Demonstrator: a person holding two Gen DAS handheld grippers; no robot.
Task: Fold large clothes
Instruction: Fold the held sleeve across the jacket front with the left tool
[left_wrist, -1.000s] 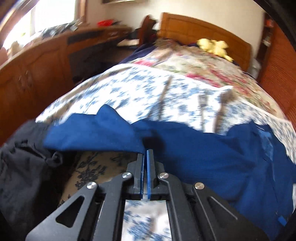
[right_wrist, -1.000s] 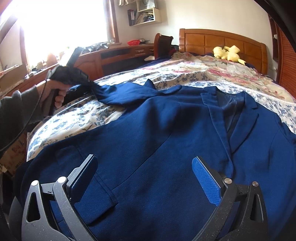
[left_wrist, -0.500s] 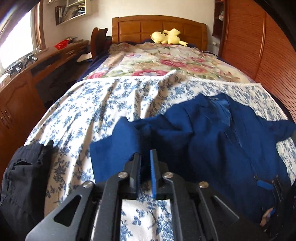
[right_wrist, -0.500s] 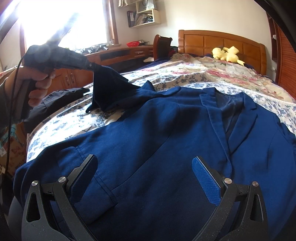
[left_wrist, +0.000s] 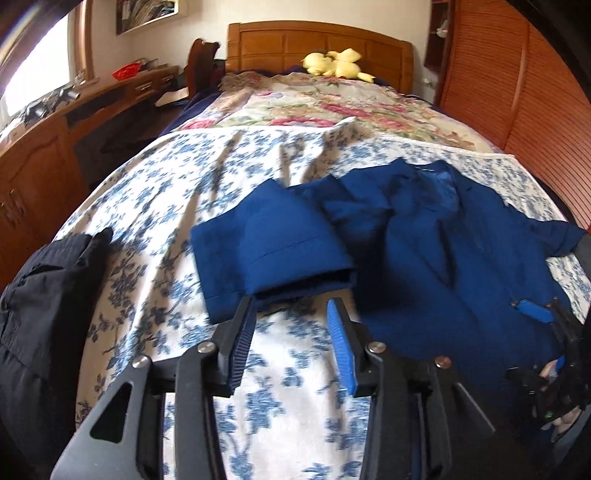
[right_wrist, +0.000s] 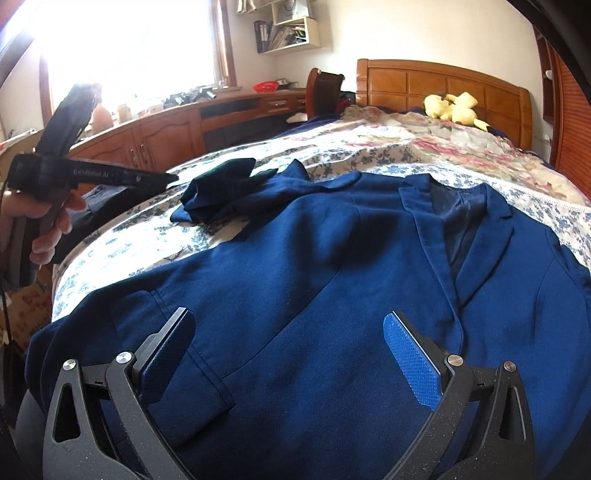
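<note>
A wooden-headboard bed spread with a blue-and-white floral cotton sheet fills both views and serves as the landmark. At the foot of that bed, on the sheet, lies the large navy-blue fabric blazer, front up with lapels toward the headboard. Its blue sleeve is bent across the sheet on the side nearer the curved wooden desk, cuff opening facing the foot of the bed. A crumpled black garment lies at the bed's edge on that same desk side. A yellow plush toy rests at the headboard.

The right gripper hovers low over the blazer's lower front, its jaws spread wide with nothing between them. The left gripper sits just short of the sleeve cuff, jaws parted and empty, one blue pad clear of the cloth.
</note>
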